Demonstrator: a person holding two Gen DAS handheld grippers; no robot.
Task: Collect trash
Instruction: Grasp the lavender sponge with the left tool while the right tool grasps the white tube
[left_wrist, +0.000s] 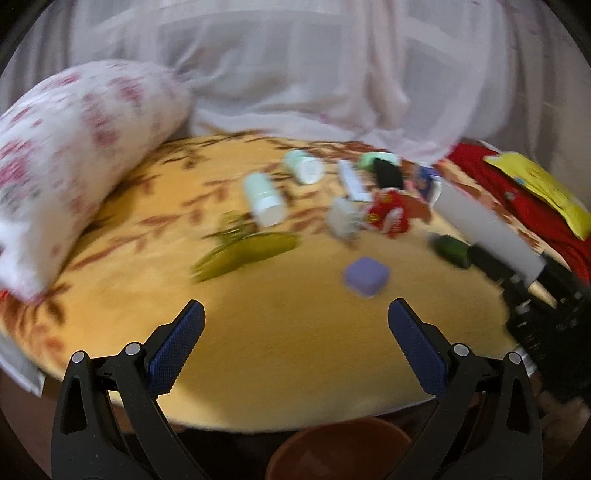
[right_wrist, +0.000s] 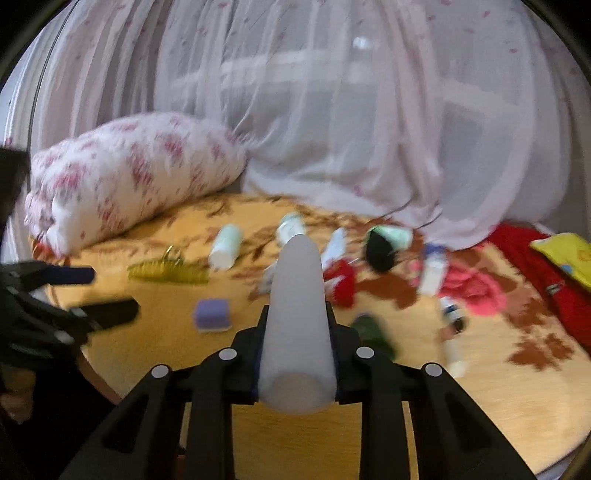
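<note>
My right gripper (right_wrist: 297, 314) is shut on a white cylinder (right_wrist: 297, 332) that pokes forward between its fingers. In the left wrist view the same white cylinder (left_wrist: 487, 225) slants in from the right. My left gripper (left_wrist: 295, 310) is open over the yellow blanket (left_wrist: 280, 354) with nothing between its blue pads. Scattered ahead are a purple block (left_wrist: 366, 276), a green comb (left_wrist: 243, 254), two white bottles (left_wrist: 264, 199) (left_wrist: 304, 166), a red wrapper (left_wrist: 388, 214) and a dark green item (left_wrist: 450, 251). Both views are blurred.
A flowered pillow (left_wrist: 74, 155) lies at the back left, and white curtains (left_wrist: 332, 74) hang behind. A red cloth (left_wrist: 517, 206) with a yellow bag (left_wrist: 543, 188) on it lies at the right. A brown round container (left_wrist: 340, 450) sits below the near edge.
</note>
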